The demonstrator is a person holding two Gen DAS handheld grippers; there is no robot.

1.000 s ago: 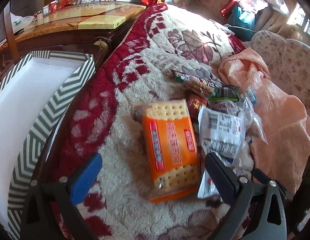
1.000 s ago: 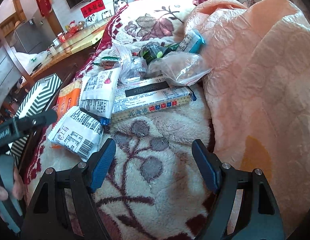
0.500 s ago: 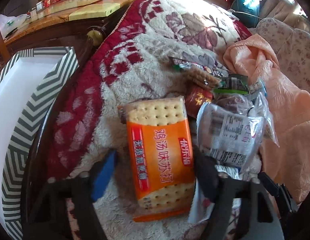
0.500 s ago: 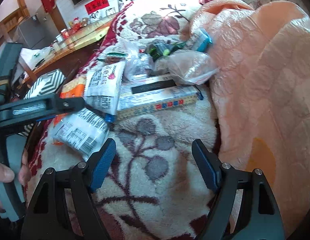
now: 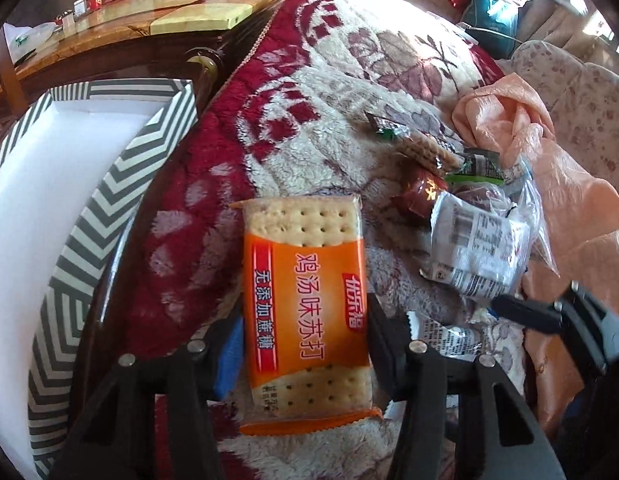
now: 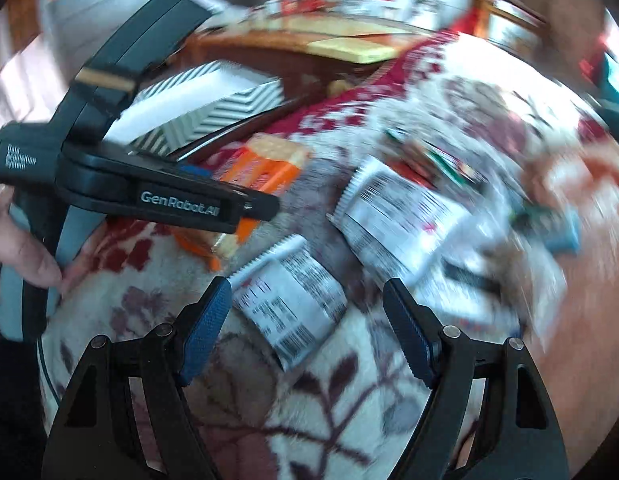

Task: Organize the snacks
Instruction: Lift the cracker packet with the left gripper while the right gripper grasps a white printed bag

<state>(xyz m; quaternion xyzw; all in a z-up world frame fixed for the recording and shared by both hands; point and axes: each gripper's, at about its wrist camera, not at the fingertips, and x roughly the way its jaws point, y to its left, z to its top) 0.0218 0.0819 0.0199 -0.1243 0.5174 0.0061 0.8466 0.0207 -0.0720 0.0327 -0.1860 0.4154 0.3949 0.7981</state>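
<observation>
An orange pack of soda crackers [image 5: 305, 292] lies on the floral blanket [image 5: 309, 92]. My left gripper [image 5: 305, 344] is shut on its sides. The pack also shows in the blurred right wrist view [image 6: 265, 168], with the left gripper [image 6: 245, 208] over it. My right gripper [image 6: 307, 320] is open and empty above a white barcode packet [image 6: 293, 304]. A second white packet [image 6: 397, 216] lies beyond it. Several more snacks [image 5: 425, 148] are piled by the peach cloth [image 5: 557, 184].
A box with grey chevron stripes and a white inside [image 5: 49, 216] stands at the left beside the blanket, also in the right wrist view [image 6: 213, 100]. A wooden table [image 5: 149, 12] with small items is behind it.
My left gripper moved forward and closed on the orange cracker pack. My right gripper swung left towards the white packets, so its view is blurred.
</observation>
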